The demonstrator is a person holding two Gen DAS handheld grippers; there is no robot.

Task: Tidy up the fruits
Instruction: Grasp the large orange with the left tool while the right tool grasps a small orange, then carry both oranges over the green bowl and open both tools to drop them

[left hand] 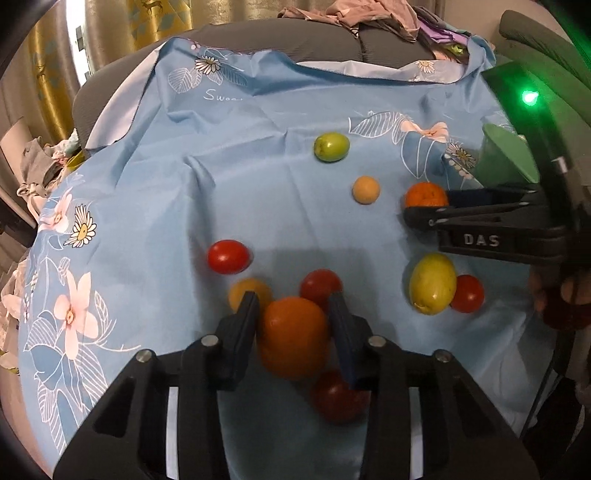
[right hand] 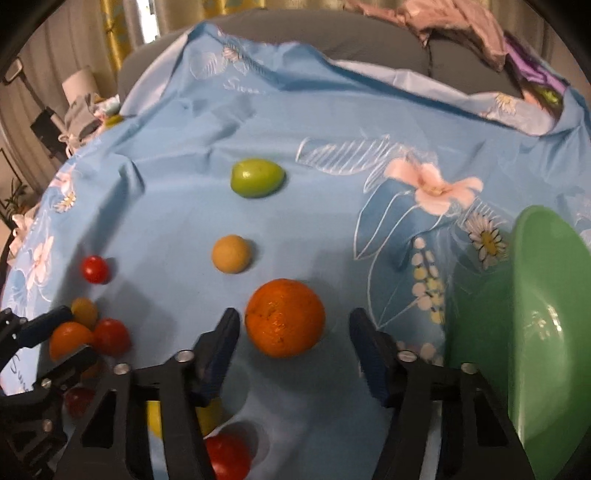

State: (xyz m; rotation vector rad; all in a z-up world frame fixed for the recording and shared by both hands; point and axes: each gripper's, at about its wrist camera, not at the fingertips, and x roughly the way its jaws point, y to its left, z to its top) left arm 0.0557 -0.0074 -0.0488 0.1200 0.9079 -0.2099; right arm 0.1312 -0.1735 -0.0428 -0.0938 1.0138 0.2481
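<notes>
A lived-in home room — gold curtains [left hand: 55,55], grey sofa [left hand: 295,40], heaped laundry [left hand: 354,14], floral cloth [left hand: 166,184].

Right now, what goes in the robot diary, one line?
left tongs: around orange | right tongs: open at second orange | green bowl: empty

two oranges [left hand: 293,336] [left hand: 424,195], four red tomatoes [left hand: 228,256] [left hand: 320,286] [left hand: 467,294] [left hand: 338,397]

The cloth [right hand: 177,206] is thin blue printed fabric, smooth with soft creases and a faint sheen. The bowl [right hand: 546,295] looks like glossy green plastic. The orange [right hand: 284,317] has a dimpled, matt peel (the tomato [left hand: 228,256] is slick and shiny). The right gripper [right hand: 291,332] is matt black plastic with bright metal screws.
</notes>
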